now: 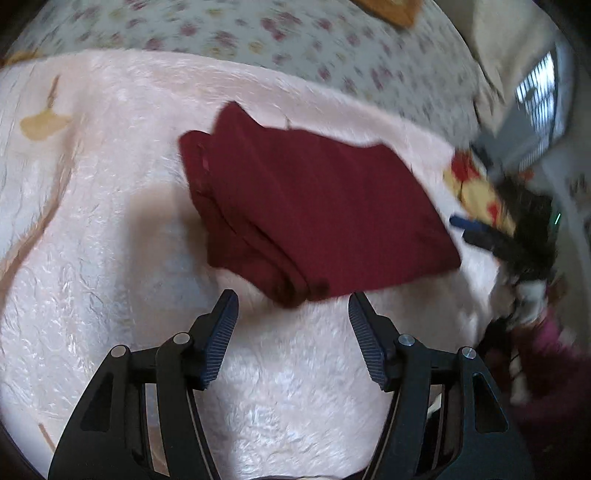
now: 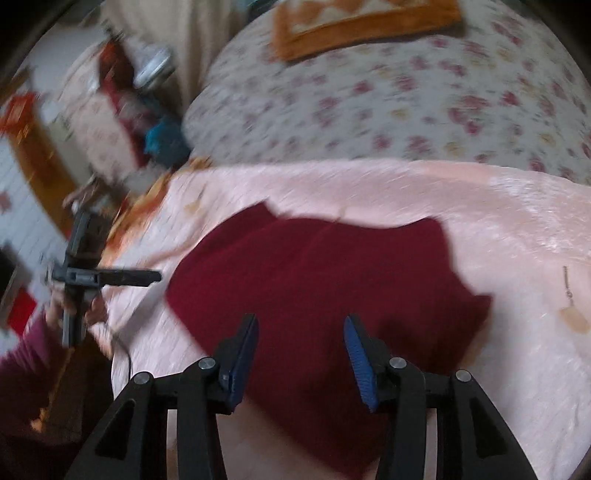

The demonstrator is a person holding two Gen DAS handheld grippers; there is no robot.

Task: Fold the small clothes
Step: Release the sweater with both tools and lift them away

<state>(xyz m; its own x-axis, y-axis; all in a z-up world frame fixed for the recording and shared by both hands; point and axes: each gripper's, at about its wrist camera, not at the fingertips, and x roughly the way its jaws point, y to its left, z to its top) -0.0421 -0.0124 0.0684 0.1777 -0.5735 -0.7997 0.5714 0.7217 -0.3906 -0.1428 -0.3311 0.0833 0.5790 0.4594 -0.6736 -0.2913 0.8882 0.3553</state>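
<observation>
A dark red garment (image 1: 310, 206) lies folded in layers on a pale pink blanket (image 1: 110, 229). My left gripper (image 1: 293, 306) is open and empty, just short of the garment's near corner. In the right wrist view the same garment (image 2: 325, 280) fills the middle. My right gripper (image 2: 301, 325) is open and empty, hovering over the garment's near part. The left gripper (image 2: 147, 276) shows at the left edge of the right wrist view, beside the garment. The right gripper (image 1: 476, 230) shows blurred at the right edge of the left wrist view.
The pink blanket (image 2: 517, 229) lies on a bed with a floral sheet (image 2: 388, 96). An orange patterned cloth (image 2: 354, 26) lies at the far end. Cluttered furniture and a window (image 1: 539, 92) stand beside the bed. A yellow printed cloth (image 1: 476, 184) lies at the blanket's right edge.
</observation>
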